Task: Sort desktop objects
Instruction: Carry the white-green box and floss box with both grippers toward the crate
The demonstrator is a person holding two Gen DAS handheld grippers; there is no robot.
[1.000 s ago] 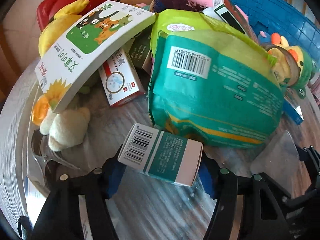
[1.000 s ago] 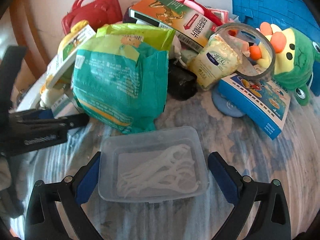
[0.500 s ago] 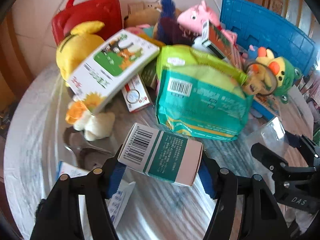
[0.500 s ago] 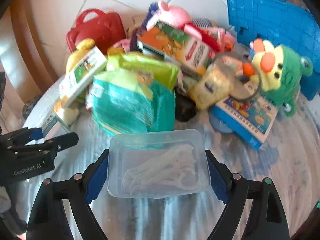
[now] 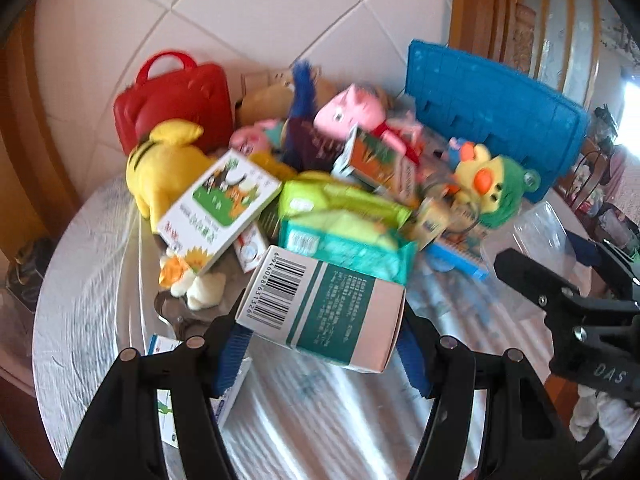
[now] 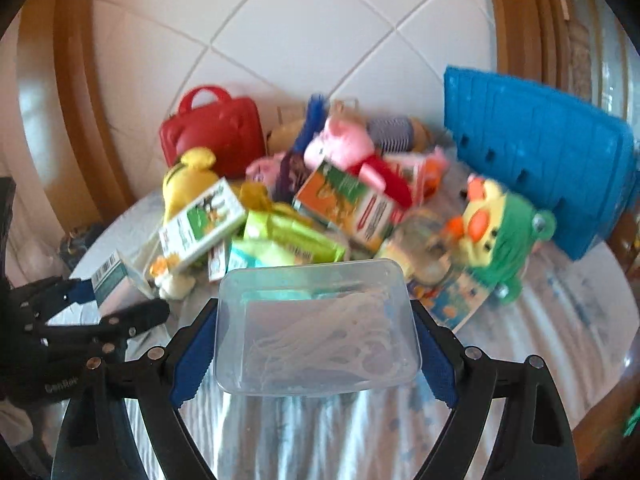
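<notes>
My left gripper (image 5: 322,330) is shut on a small green and white box with a barcode (image 5: 320,312) and holds it above the table. It also shows at the left of the right wrist view (image 6: 108,276). My right gripper (image 6: 314,354) is shut on a clear plastic box of white floss picks (image 6: 316,328), lifted above the table. That clear box shows at the right of the left wrist view (image 5: 528,248).
A pile lies on the round table (image 5: 92,280): red case (image 5: 176,100), yellow plush (image 5: 164,168), green picture box (image 5: 220,208), green packets (image 5: 344,220), pink pig plush (image 5: 348,112), green frog plush (image 6: 500,236). A blue crate (image 6: 540,152) stands at the back right.
Both grippers have risen and pulled back from the pile, each carrying its box. The pile looks smaller and farther away now.
</notes>
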